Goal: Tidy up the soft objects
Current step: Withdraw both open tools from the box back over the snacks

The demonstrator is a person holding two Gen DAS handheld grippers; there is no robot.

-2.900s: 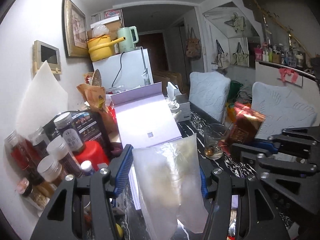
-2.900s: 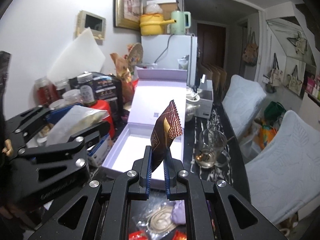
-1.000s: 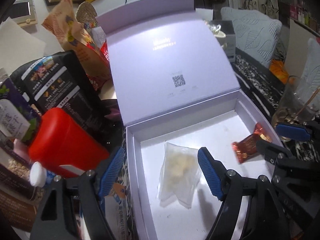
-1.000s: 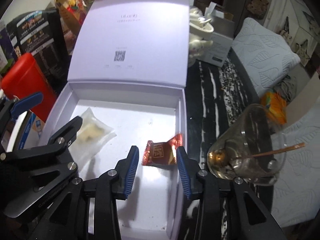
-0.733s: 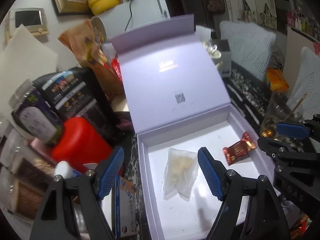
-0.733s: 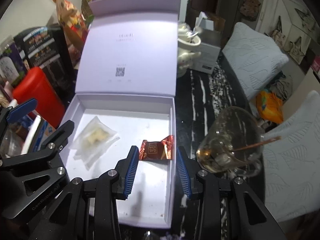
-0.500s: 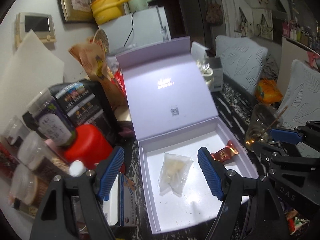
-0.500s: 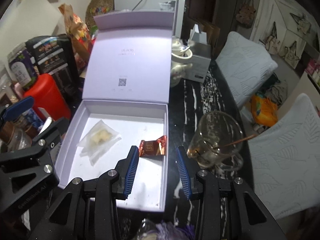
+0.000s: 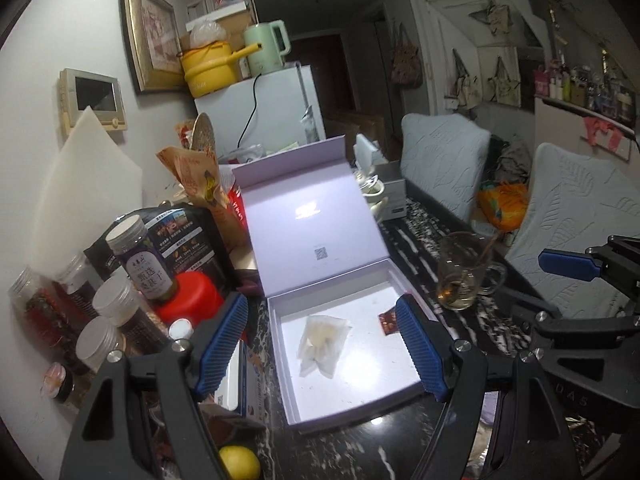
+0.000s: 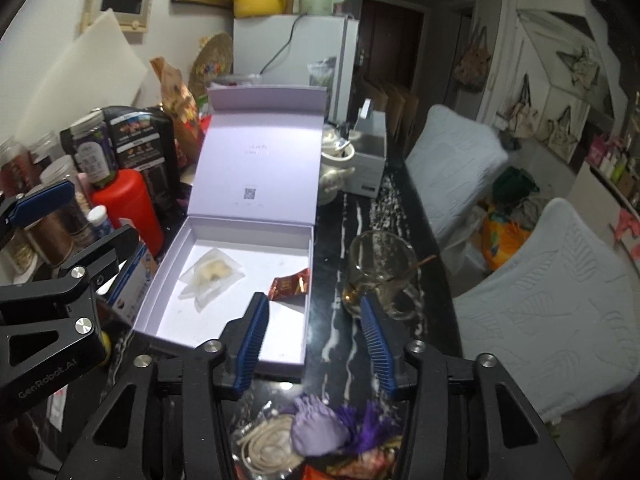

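Two grippers, both jaws spread wide, nothing held. Left gripper hangs above the open lilac gift box; clear snack pouch lies between its fingers. Right gripper: red-brown candy wrapper just ahead of its left finger, glass mug ahead of the right.

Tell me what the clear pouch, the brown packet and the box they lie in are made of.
Clear pouch: thin soft plastic film, translucent and wrinkled, pale lumps showing through.
Brown packet: likely metallised foil or plastic wrap; glossy coppery sheen, crimped ends.
Box: apparently rigid paperboard, matte lilac, with a hinged lid that stands open and bears a printed code.
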